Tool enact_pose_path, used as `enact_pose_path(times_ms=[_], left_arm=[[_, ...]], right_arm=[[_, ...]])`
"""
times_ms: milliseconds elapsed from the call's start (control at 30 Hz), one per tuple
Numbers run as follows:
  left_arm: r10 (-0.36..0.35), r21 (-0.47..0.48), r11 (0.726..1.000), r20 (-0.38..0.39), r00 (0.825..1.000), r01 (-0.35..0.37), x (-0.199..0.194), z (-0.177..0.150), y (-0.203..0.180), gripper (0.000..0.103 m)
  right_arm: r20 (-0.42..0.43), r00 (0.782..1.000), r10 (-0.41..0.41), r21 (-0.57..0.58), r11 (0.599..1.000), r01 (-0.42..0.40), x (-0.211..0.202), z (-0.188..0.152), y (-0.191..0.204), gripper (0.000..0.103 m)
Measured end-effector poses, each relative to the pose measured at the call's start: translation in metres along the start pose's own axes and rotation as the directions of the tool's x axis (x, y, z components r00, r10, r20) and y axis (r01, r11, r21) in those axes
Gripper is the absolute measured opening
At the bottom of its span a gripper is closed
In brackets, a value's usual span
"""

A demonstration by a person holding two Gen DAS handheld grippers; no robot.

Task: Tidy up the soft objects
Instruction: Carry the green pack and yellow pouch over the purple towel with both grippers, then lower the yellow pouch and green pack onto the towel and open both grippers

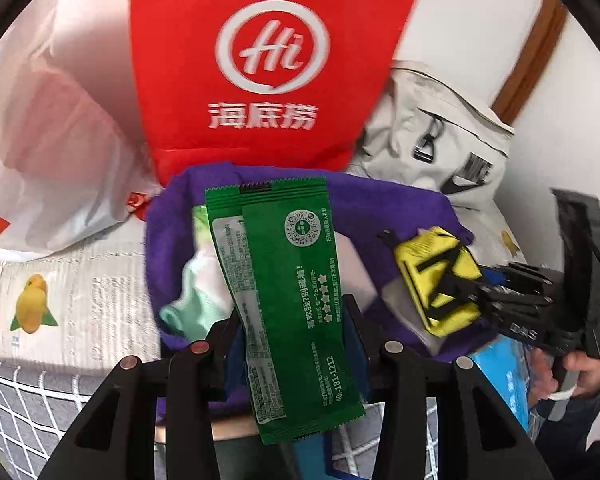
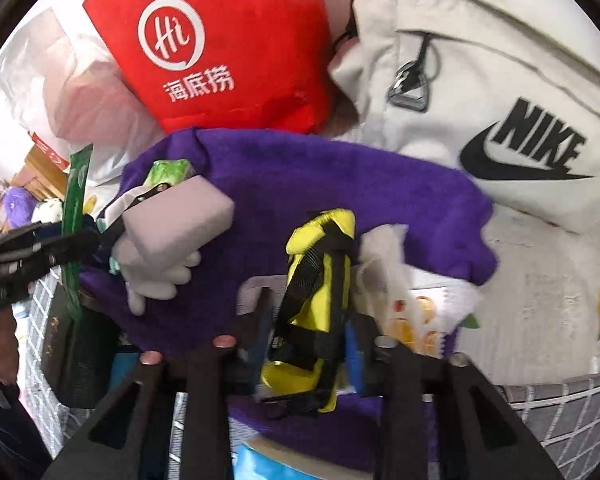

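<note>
Your left claw (image 1: 292, 344) is partly closed on a green packet (image 1: 284, 288). The packet stands flat between the two pads, up in the air, so you are holding it.

Your right claw (image 2: 310, 340) is also partly open. A yellow pouch (image 2: 316, 300) with black straps sits between its pads. I cannot tell if the pads press on the pouch or only stand beside it.

Both things hang just over a purple towel (image 2: 320, 176). The towel is spread out like a nest. Some soft things already lie on it: a white sponge block (image 2: 180, 216), a white glove (image 2: 156, 268) under the block, and a small packet with fruit pictures (image 2: 412, 320) near the right claw. So I think part of the job is done, because a little pile has started there.

The green packet and the yellow pouch are not put down yet. They look like the next two to go on the pile.

Behind the towel stand a red bag (image 1: 260, 60), a white backpack (image 2: 480, 80) and a thin plastic bag (image 1: 52, 140). They lean on each other and touch the far edge of the towel. I cannot tell if they belong to the job too. If they do, there is more left to tidy.
</note>
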State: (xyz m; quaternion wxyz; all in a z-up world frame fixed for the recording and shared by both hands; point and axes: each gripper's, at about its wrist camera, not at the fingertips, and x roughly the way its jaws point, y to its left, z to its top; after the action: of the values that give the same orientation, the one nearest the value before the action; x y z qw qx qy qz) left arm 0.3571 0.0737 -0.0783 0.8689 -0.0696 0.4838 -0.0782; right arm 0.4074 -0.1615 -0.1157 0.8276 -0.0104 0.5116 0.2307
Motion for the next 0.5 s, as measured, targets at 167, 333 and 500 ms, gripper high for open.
enact_pose_path(times_ms=[167, 333, 500], left_arm=[[0.018, -0.005, 1.000, -0.001, 1.000, -0.018, 0.004, 0.010, 0.008, 0.041], [0.013, 0.003, 1.000, 0.003, 1.000, -0.013, 0.010, 0.016, 0.004, 0.041], [0.006, -0.001, 1.000, -0.025, 1.000, -0.006, 0.024, 0.020, 0.003, 0.041]], right_arm=[[0.028, 0.999, -0.041, -0.006, 0.999, 0.041, -0.009, -0.003, -0.007, 0.041], [0.048, 0.996, -0.076, -0.006, 0.997, 0.077, -0.018, -0.004, -0.011, 0.041], [0.082, 0.990, -0.114, -0.010, 0.993, 0.115, -0.032, -0.002, -0.011, 0.041]])
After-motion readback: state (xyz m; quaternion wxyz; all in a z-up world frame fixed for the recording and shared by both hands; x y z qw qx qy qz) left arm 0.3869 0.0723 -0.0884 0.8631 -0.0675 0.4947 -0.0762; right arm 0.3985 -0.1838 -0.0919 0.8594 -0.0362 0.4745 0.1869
